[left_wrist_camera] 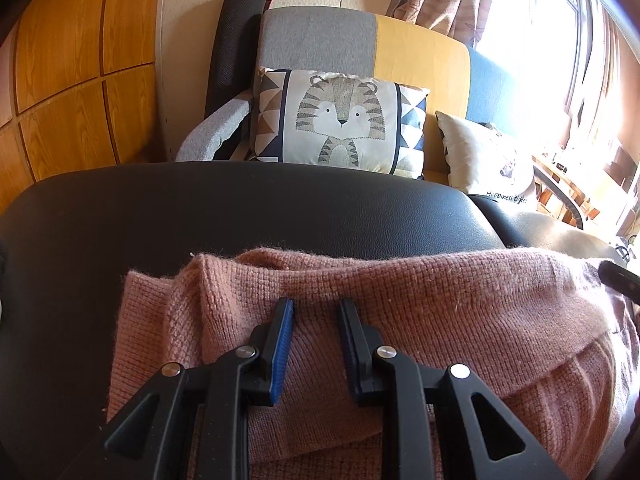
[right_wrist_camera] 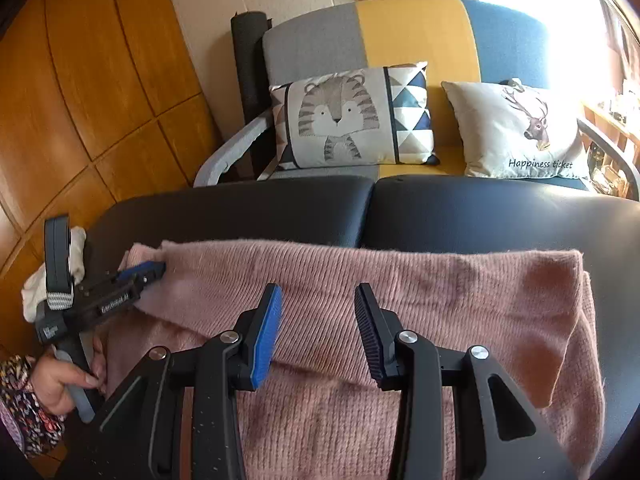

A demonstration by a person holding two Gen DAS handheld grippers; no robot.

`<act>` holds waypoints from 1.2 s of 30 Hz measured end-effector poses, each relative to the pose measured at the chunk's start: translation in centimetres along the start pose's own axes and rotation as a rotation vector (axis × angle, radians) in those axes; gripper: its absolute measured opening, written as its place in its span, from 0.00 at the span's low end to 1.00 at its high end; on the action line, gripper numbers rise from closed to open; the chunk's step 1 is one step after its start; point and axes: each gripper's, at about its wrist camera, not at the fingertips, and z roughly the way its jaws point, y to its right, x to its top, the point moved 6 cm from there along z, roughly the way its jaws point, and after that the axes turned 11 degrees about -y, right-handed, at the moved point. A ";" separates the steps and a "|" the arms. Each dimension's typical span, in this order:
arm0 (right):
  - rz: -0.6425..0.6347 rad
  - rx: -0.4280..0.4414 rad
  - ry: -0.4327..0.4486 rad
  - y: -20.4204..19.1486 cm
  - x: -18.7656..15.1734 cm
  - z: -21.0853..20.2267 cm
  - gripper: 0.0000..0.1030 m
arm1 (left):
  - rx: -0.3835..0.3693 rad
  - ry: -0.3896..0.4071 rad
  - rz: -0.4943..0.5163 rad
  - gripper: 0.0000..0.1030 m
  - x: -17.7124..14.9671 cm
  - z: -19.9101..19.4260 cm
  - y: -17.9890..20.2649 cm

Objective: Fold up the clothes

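A pink knitted sweater (left_wrist_camera: 400, 320) lies folded across a black padded surface (left_wrist_camera: 240, 208); it also shows in the right wrist view (right_wrist_camera: 440, 300). My left gripper (left_wrist_camera: 316, 304) is open, its fingers just above the sweater's upper folded layer near its left end. In the right wrist view the left gripper (right_wrist_camera: 156, 270) sits at the sweater's far left edge, held by a hand. My right gripper (right_wrist_camera: 318, 292) is open and empty, above the folded edge at the sweater's middle.
A grey, yellow and blue sofa (right_wrist_camera: 412, 36) stands behind the black surface, with a tiger cushion (right_wrist_camera: 344, 116) and a deer cushion (right_wrist_camera: 516, 132). A wooden wall (right_wrist_camera: 80, 100) is at the left. A white cloth (right_wrist_camera: 76, 252) lies by the left gripper.
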 end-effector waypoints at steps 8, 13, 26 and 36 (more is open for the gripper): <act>-0.033 -0.050 -0.017 0.5 -2.3 2.1 0.43 | -0.042 0.028 0.005 0.22 -0.7 -3.2 4.0; -0.077 -0.108 -0.026 0.1 -2.5 2.5 0.43 | -0.021 0.016 0.085 0.23 -1.8 -3.7 7.4; 0.094 0.067 0.097 3.2 -2.1 -4.1 0.54 | -0.051 -0.023 0.029 0.49 -3.7 -1.0 5.3; 0.525 0.094 0.000 20.4 -5.2 -7.5 0.74 | -0.046 -0.014 0.031 0.50 -3.7 -0.9 5.1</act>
